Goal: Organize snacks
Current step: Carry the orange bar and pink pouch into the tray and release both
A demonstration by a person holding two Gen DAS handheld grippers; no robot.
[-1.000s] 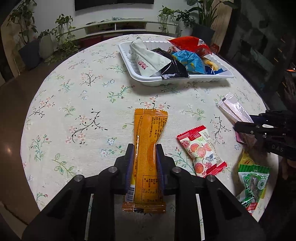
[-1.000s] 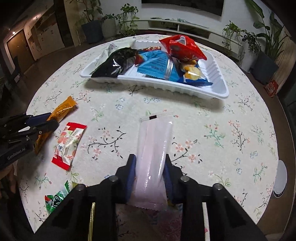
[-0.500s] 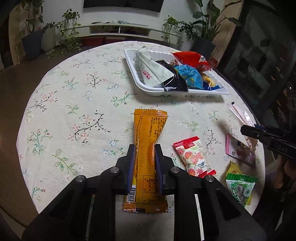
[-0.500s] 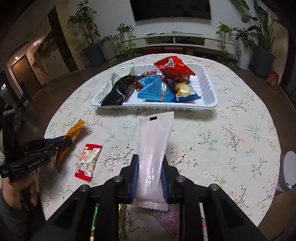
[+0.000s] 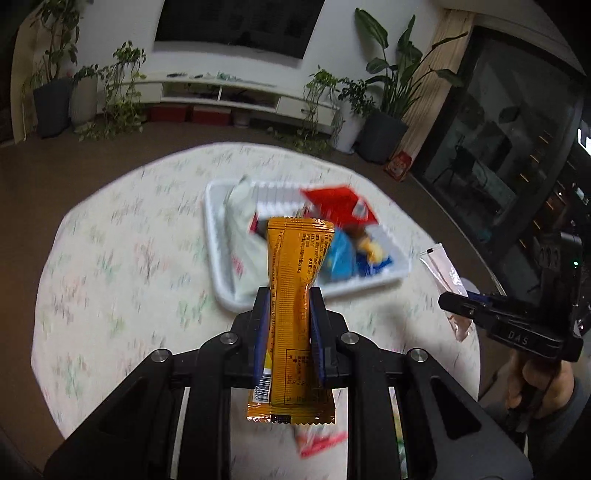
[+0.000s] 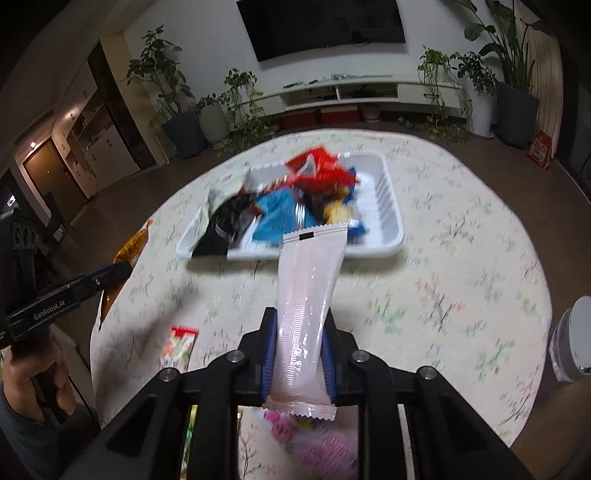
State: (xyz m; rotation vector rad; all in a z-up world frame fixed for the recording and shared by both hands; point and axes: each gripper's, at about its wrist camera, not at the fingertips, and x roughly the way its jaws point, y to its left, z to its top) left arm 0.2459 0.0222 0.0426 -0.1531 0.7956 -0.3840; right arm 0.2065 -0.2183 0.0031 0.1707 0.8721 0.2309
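- Left wrist view, lower centre: the left gripper (image 5: pixel 288 295) is clamped on an orange snack packet (image 5: pixel 294 302), its blue-padded fingers (image 5: pixel 261 321) pressing the middle of the packet from both sides.
- The orange snack packet stands almost upright in the frame; its crimped lower end hangs under the fingers and its upper end reaches up in front of the tray.
- Under the packet, at the bottom centre, a red and white candy packet (image 5: pixel 319 439) lies on the floral tablecloth (image 5: pixel 122 266), blurred.
- At the right of this view the right gripper (image 5: pixel 454 306) is seen from the side, held by a hand (image 5: pixel 535 384), with a pale pink sachet (image 5: pixel 445 275) in it.
- Farther, in the middle of the frame, the white tray (image 5: pixel 236 295) sits on the round table with a white bag (image 5: pixel 236 236), a red bag (image 5: pixel 338 205) and blue and yellow packets inside; details are blurred.
- Right wrist view, lower centre: the right gripper (image 6: pixel 300 325) is closed on the pale pink sachet (image 6: pixel 308 295), which points up toward the near rim of the white tray (image 6: pixel 388 206).
- At the lower left the red and white candy packet (image 6: pixel 179 347) lies on the tablecloth, apart from both grippers.
- At the left edge the left gripper (image 6: pixel 123 269) holds the orange snack packet (image 6: pixel 131 247) above the table edge.
- In the tray lie a black bag (image 6: pixel 225 221), a blue bag (image 6: pixel 280 214) and a red bag (image 6: pixel 314 166).
- Far behind stand potted plants (image 6: pixel 173 96) and a wall television (image 6: pixel 321 26).
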